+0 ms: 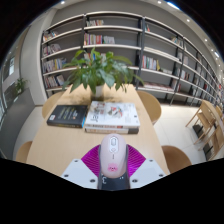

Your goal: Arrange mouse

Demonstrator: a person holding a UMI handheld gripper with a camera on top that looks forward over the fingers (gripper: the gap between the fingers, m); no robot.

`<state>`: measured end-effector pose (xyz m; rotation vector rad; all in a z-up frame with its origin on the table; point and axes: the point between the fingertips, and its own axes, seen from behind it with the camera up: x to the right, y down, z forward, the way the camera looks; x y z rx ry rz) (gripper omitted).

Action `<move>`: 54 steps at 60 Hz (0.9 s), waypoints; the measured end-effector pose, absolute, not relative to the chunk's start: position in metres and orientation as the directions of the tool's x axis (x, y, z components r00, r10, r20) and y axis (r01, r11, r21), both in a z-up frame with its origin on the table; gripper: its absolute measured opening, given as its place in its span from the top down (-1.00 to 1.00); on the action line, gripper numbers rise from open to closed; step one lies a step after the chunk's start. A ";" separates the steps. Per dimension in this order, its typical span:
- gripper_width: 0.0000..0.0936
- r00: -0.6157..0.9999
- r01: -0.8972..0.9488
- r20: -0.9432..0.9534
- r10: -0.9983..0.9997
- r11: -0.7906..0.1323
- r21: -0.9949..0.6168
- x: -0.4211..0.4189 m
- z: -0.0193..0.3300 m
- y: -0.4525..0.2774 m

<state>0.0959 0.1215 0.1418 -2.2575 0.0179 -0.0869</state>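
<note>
A white mouse [112, 153] sits lengthwise between the two fingers of the tongs [113, 160], its sides flanked closely by the pink pads [92, 158]; the jaws are drawn in narrow around it and appear to be clamped on its body, with the mouse seemingly raised a little above the near end of a wooden bench [60, 148]. Whether its underside touches the wood cannot be made out. By the look of things the pick-up part of the job is done and the placing is what remains: the mouse has yet to be set down in any final spot. Just beyond the fingers lies a broad stretch of bare bench, the likeliest ground for a set-down. Farther on, a dark book [67, 115] and a thicker, pale stack of books [113, 116] lie side by side across the bench's middle, with a leafy potted plant [97, 70] behind them, so forward travel is limited by that row. The bench's side edges fall away to left and right, with rounded chair backs [149, 104] close by. Bookshelves [150, 50] line the far wall, well apart from the work.
</note>
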 end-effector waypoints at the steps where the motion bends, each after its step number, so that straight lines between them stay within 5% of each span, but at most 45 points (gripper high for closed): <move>1: 0.33 0.998 0.018 0.055 -0.036 -0.655 -0.755 0.096 0.129 0.118; 15: 0.33 1.000 0.003 -0.004 0.007 -0.777 -0.630 0.077 0.001 0.095; 18: 0.20 1.000 0.008 0.002 0.008 -0.796 -0.606 0.076 -0.016 0.090; 29: 0.05 1.000 -0.011 -0.017 -0.002 -0.795 -0.607 0.077 -0.017 0.091; 40: -0.71 0.999 0.015 -0.013 0.030 -0.768 -0.640 0.066 0.033 0.089; 54: -0.71 1.000 0.007 -0.006 0.016 -0.663 -0.749 0.036 0.147 0.059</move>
